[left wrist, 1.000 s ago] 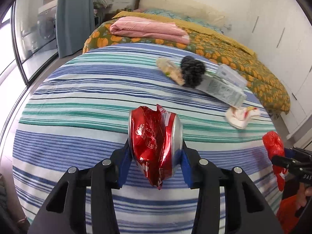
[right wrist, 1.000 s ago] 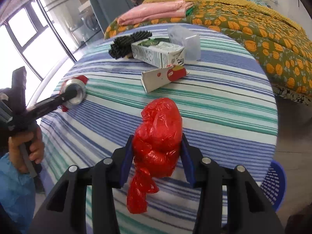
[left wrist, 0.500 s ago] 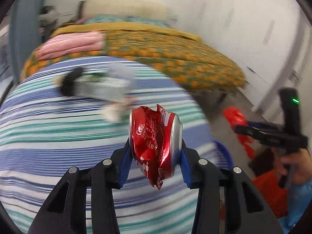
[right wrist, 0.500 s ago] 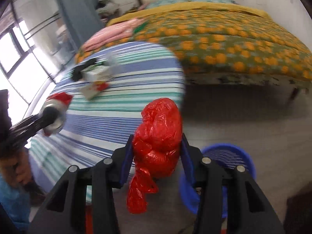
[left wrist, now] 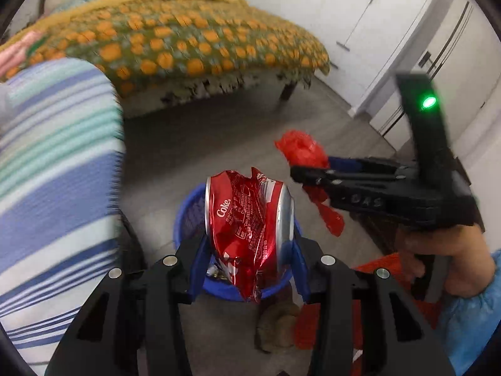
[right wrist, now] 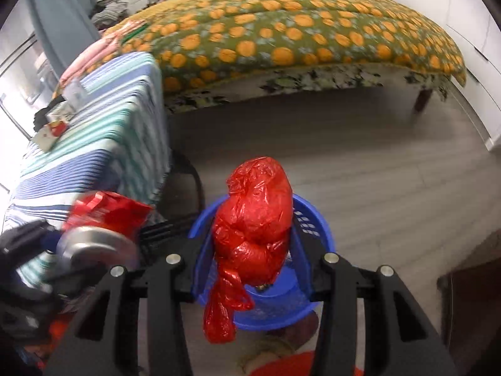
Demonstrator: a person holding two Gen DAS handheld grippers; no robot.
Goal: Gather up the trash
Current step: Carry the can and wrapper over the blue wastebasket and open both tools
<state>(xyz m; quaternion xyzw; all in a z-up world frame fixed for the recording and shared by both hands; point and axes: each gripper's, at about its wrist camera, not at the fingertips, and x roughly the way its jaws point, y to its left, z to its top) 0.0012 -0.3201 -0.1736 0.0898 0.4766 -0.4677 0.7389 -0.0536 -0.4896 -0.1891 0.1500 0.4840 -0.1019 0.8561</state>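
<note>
Beside striped table [right wrist: 94,144], blue basket [right wrist: 316,219] below both loaded grippers.

Both wrist views close, looking down, sharing blue basket [left wrist: 188,206] [right wrist: 316,219].

A bed [right wrist: 313,72] under a pumpkin-print quilt [right wrist: 281,34] filled the back of the room; folded pink cloth [right wrist: 94,53] lay at its near end — beside a table in a striped cloth [right wrist: 94,144]; white wardrobe doors [left wrist: 391,31] lined the right wall, above grey floor [right wrist: 360,163].

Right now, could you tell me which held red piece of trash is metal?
The crushed red Coke can in the left gripper; the right gripper holds a red plastic bag.
</note>
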